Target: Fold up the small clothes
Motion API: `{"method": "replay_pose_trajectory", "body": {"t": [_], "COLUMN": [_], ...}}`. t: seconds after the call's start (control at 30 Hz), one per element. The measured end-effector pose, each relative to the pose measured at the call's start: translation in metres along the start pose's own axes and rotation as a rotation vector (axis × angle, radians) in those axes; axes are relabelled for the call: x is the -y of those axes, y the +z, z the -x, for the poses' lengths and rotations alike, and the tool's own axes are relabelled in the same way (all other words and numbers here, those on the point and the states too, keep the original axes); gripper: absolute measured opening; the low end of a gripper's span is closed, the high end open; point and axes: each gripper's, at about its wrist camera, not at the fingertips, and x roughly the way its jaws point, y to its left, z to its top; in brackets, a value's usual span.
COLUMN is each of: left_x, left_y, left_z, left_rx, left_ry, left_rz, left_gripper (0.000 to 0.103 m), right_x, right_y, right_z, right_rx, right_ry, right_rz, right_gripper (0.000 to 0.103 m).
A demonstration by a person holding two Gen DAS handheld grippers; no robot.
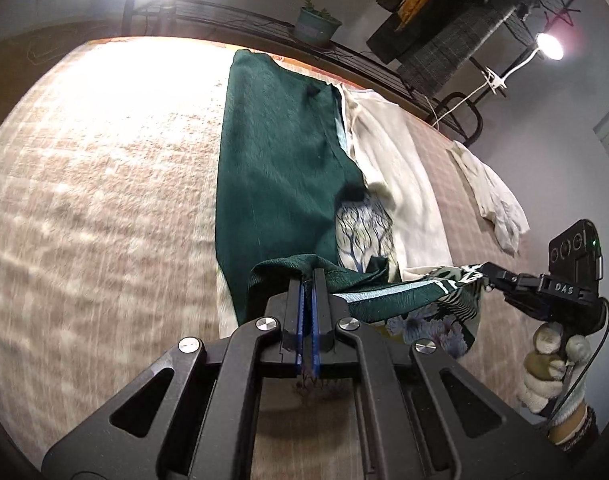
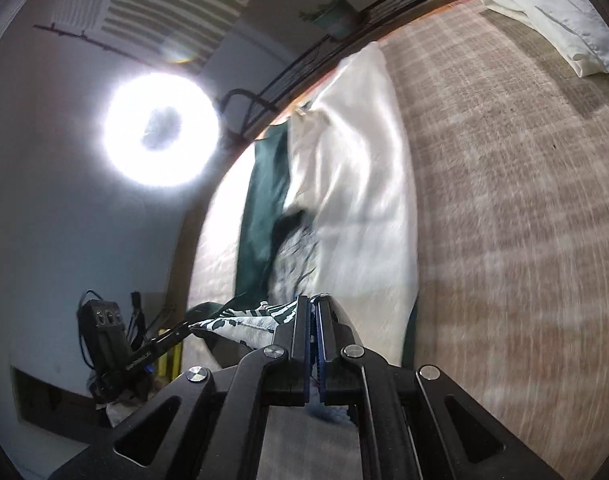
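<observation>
A dark green garment (image 1: 280, 152) with a white tree print and a cream lining (image 1: 388, 168) lies lengthwise on the checked beige bed cover (image 1: 104, 184). My left gripper (image 1: 309, 276) is shut on the garment's near green hem, lifted off the cover. My right gripper (image 1: 489, 276) is shut on the hem's other corner, at the right in the left wrist view. The hem stretches between them. In the right wrist view my right gripper (image 2: 313, 304) pinches the printed hem (image 2: 244, 320), and the garment's cream side (image 2: 356, 184) runs away up the bed.
A folded cream cloth (image 1: 492, 196) lies on the cover at the right; it also shows in the right wrist view (image 2: 544, 12). A metal rail with a potted plant (image 1: 316, 24) runs behind the bed. Bright lamps (image 2: 160, 128) glare.
</observation>
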Motion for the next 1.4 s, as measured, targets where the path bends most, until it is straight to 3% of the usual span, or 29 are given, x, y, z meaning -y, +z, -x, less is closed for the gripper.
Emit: {"method": "replay_pose_trajectory", "body": {"t": [0.27, 0.3, 0.37, 0.4, 0.43, 0.6, 0.87, 1.0, 1.17, 1.4], "left_x": [-0.001, -0.002, -0.003, -0.004, -0.004, -0.005, -0.009, -0.013, -0.025, -0.05], "left_y": [0.01, 0.012, 0.016, 0.018, 0.02, 0.027, 0.038, 0.061, 0.095, 0.151], "left_z": [-0.023, -0.024, -0.024, -0.022, -0.02, -0.007, -0.001, -0.006, -0.028, -0.08], "left_rx": [0.011, 0.015, 0.022, 0.036, 0.053, 0.118, 0.131, 0.135, 0.108, 0.063], "left_ry": [0.065, 0.064, 0.074, 0.081, 0.074, 0.094, 0.115, 0.132, 0.142, 0.159], "left_rz": [-0.021, -0.018, -0.015, -0.009, -0.006, -0.016, -0.029, -0.044, -0.046, -0.037], "left_gripper": [0.0, 0.0, 0.013, 0.032, 0.041, 0.041, 0.041, 0.041, 0.041, 0.041], "right_x": [0.015, 0.014, 0.014, 0.015, 0.016, 0.013, -0.016, -0.032, -0.03, -0.003], "right_y": [0.015, 0.015, 0.018, 0.022, 0.025, 0.027, 0.027, 0.036, 0.065, 0.124], "right_z": [-0.022, -0.021, -0.02, -0.021, -0.02, -0.008, -0.014, -0.015, -0.024, -0.053], "right_rx": [-0.024, -0.019, -0.011, 0.0, 0.014, 0.055, 0.047, 0.068, 0.066, 0.031], "right_ry": [-0.066, -0.077, -0.093, -0.094, -0.092, -0.108, -0.219, -0.278, -0.339, -0.333], "right_rz": [-0.01, 0.0, 0.004, -0.006, -0.013, 0.023, 0.195, 0.293, 0.338, 0.301], "right_gripper": [0.0, 0.004, 0.011, 0.029, 0.038, 0.038, 0.038, 0.049, 0.049, 0.052]}}
